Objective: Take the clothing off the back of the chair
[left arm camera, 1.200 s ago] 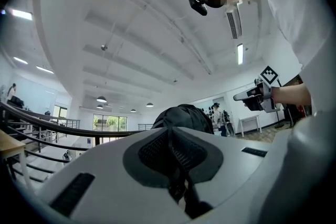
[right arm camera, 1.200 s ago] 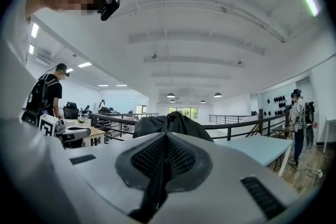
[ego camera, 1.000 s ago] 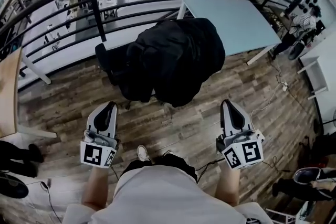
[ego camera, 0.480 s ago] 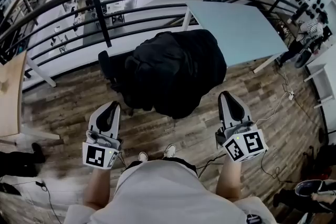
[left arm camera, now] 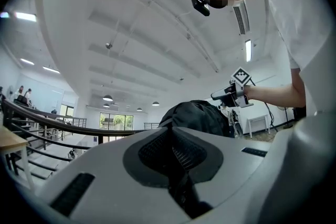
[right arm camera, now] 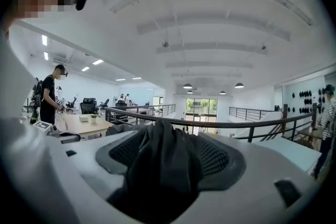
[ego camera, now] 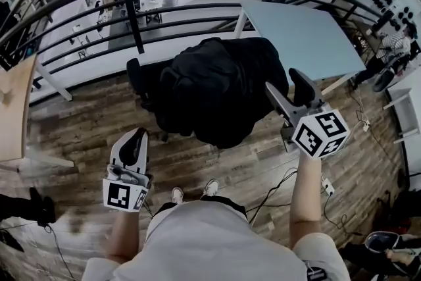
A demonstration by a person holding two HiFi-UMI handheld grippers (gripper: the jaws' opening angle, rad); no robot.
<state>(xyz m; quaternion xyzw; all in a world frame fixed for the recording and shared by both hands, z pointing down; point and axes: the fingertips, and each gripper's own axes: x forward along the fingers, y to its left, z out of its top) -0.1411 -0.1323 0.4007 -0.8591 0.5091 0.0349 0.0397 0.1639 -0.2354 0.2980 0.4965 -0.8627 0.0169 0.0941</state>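
Left gripper [ego camera: 136,139] is kept low by the body, jaws shut on nothing. Right gripper [ego camera: 293,92] has been swung up and forward, its jaws just spread, with dark fabric seen between them. The black jacket [ego camera: 217,85] is still draped over the chair [ego camera: 136,79] back, so the grab's probably next.

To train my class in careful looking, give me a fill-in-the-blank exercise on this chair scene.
The jacket draped over the chair is ____ in colour.
The left tool has its jaws ____ (open or shut).
The floor beneath the chair is laid with planks of ____.
Missing words: black; shut; wood.
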